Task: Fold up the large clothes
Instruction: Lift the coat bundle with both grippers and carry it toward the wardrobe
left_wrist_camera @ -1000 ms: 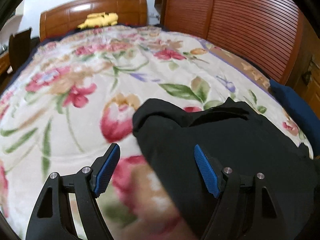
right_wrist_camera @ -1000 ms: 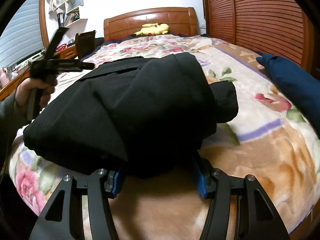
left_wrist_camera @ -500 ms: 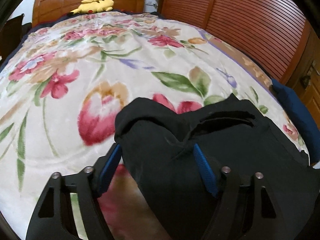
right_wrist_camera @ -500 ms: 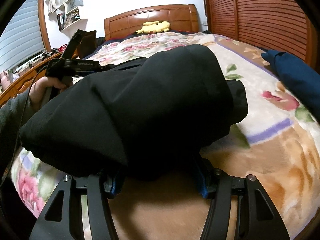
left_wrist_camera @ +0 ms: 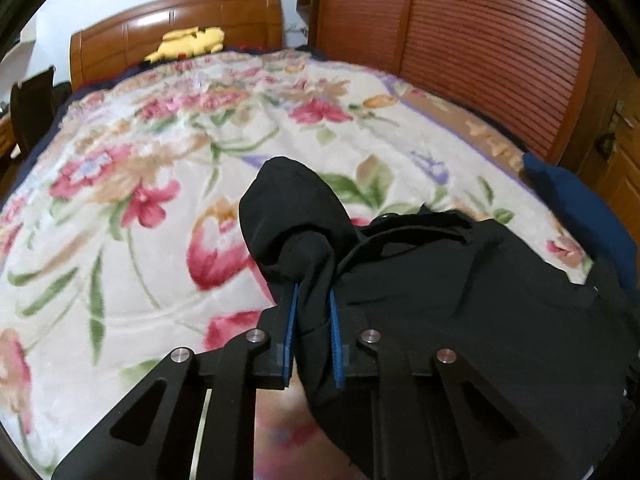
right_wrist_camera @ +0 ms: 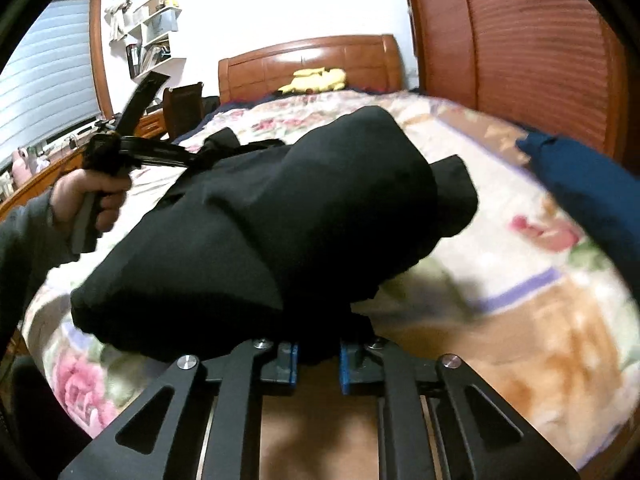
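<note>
A large black garment (left_wrist_camera: 460, 300) lies bunched on the bed's floral blanket (left_wrist_camera: 132, 200). In the left wrist view my left gripper (left_wrist_camera: 312, 312) is closing its jaws on a fold at the garment's left end. The blue pads (left_wrist_camera: 291, 320) press the cloth, which rises in a hump beyond them. In the right wrist view my right gripper (right_wrist_camera: 319, 356) is closing its jaws on the near edge of the black garment (right_wrist_camera: 280, 220), with cloth pinched between its pads (right_wrist_camera: 293, 360). The left gripper (right_wrist_camera: 192, 160) shows there too, held by a hand (right_wrist_camera: 92, 196) at the garment's far left end.
A dark blue garment (right_wrist_camera: 592, 184) lies on the bed's right edge, beside slatted wooden doors (left_wrist_camera: 480, 60). A yellow plush toy (left_wrist_camera: 188, 42) rests against the wooden headboard (left_wrist_camera: 180, 20). A chair (right_wrist_camera: 184, 108), a desk and wall shelves (right_wrist_camera: 152, 36) stand left of the bed.
Both grippers went from wide open around the black cloth to pinched on it. The left gripper rose with its fold, and the garment now lifts off the blanket.
</note>
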### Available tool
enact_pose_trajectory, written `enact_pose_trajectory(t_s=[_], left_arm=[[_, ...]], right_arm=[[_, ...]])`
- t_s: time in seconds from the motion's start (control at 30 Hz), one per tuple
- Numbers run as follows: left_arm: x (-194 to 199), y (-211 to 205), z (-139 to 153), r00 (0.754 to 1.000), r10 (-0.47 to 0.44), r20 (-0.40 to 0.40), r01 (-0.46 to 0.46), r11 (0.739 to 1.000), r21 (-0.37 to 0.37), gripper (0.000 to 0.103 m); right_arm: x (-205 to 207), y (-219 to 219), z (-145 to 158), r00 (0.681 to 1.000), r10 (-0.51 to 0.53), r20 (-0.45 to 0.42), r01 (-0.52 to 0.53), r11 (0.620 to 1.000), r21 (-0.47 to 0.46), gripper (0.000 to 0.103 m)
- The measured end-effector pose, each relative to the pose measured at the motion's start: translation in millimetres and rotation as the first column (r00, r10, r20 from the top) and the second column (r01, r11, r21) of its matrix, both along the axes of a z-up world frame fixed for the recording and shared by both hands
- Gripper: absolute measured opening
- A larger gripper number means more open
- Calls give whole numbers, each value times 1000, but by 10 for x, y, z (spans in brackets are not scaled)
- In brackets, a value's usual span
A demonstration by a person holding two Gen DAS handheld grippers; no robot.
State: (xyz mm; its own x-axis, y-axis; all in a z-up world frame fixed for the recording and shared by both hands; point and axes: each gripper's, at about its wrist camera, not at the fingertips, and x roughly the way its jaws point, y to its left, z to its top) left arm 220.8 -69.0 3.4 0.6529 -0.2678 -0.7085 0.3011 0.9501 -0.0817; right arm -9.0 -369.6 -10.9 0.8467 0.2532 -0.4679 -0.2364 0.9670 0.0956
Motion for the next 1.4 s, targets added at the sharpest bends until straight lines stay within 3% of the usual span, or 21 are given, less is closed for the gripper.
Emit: enact_pose_trajectory(t_s=[0.23, 0.6, 0.87, 1.13, 1.23, 1.4], left_arm=[[-508, -327, 444, 993, -56, 101, 50, 997, 54, 15], [-806, -884, 666, 980, -128, 153, 118, 990, 75, 15], [-654, -1467, 931, 961, -171, 217, 166, 985, 45, 14], [-409, -2423, 1342, 920, -246, 304, 250, 968, 25, 14], [-345, -2814, 1395, 907, -264, 328, 279, 960, 0, 14], [-210, -3387, 1306, 906, -297, 301, 324, 945, -42, 15]], right_arm=[[-132, -268, 238, 997, -64, 44, 66, 997, -49, 9], [-353, -661, 420, 985, -129, 114, 144, 980, -134, 8], [-359, -900, 735, 969, -172, 178, 205, 961, -186, 8], [-342, -1405, 1143, 930, -277, 242, 331, 917, -223, 8], [-389, -1628, 1262, 909, -324, 262, 385, 894, -231, 8], [-440, -2006, 1335, 870, -418, 263, 476, 850, -225, 8]])
